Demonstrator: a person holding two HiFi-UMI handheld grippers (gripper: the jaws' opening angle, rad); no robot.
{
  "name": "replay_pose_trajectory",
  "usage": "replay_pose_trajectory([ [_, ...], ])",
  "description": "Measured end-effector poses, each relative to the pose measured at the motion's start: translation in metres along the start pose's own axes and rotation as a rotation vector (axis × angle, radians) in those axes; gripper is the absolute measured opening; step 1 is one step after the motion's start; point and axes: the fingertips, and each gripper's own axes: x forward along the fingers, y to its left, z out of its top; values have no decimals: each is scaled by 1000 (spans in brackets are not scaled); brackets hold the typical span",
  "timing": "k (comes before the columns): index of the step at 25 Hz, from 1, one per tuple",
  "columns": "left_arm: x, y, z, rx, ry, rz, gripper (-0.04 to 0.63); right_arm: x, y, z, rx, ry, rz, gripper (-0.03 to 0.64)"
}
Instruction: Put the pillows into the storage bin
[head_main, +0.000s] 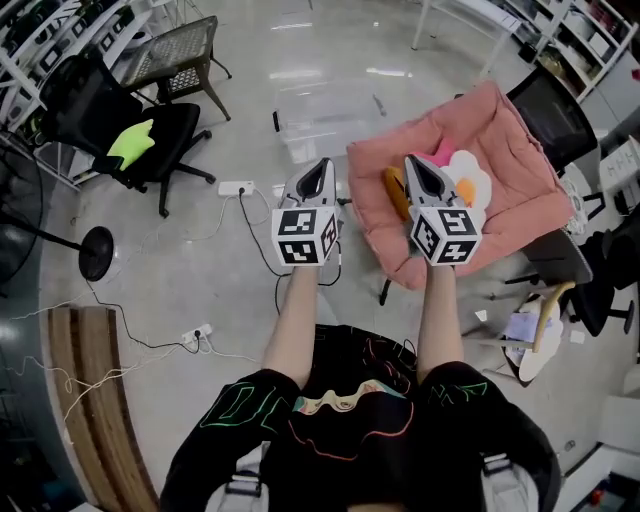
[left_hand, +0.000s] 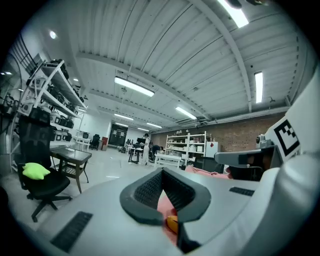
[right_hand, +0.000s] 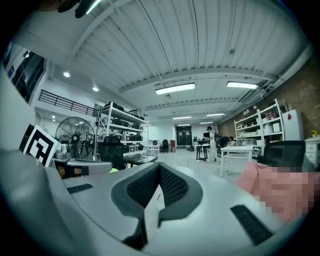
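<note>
Left gripper (head_main: 320, 170) clenched, empty | right gripper (head_main: 415, 168) clenched, empty, the nearer one | pink pillow (head_main: 505, 150) lies right of both | clear storage bin (head_main: 320, 115) ahead-left of it

Bare floor (head_main: 250, 70) lies open ahead of the left gripper (head_main: 322, 165), up to the bin (head_main: 320, 115). A power strip (head_main: 235, 187) and cables (head_main: 262, 245) cross the floor beneath that gripper. The pink pillow (head_main: 500, 150) fills the space under and ahead of the right gripper (head_main: 413, 162), just beside the bin. An office chair (head_main: 120, 130) bounds the left side, well apart.
</note>
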Motion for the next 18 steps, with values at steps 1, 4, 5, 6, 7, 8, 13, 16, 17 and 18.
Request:
replay_pose_trajectory([
  [1,18,11,-5,-5,15,-7,-5,20,-6,-6,12,11,-4,-2],
  [4,64,47,-16,-30,79,-25,-5,82,-9,-24,44,67,3,-2],
  [5,82,61,-16,-38,96,-31,-5,105,-8,-27,47,84,7,-2],
  [6,99,75,-16,-48,112,-36,-5,128,-9,-29,46,102,10,-3],
  [7,117,88,-16,-56,127,-43,-5,151,-10,-30,43,118,10,-2],
  [8,134,97,-16,-59,140,-53,-5,171,-14,-30,43,131,5,-3],
  [13,199,111,-30,-89,206,-153,-5,211,-50,-43,68,176,-104,-2],
  [16,235,98,-45,-99,244,-223,-5,215,-87,-62,85,217,-186,-3],
  [17,246,87,-51,-98,261,-255,-6,211,-101,-69,90,234,-222,-3],
  [18,255,75,-57,-95,280,-291,-5,206,-113,-74,90,250,-259,-3],
])
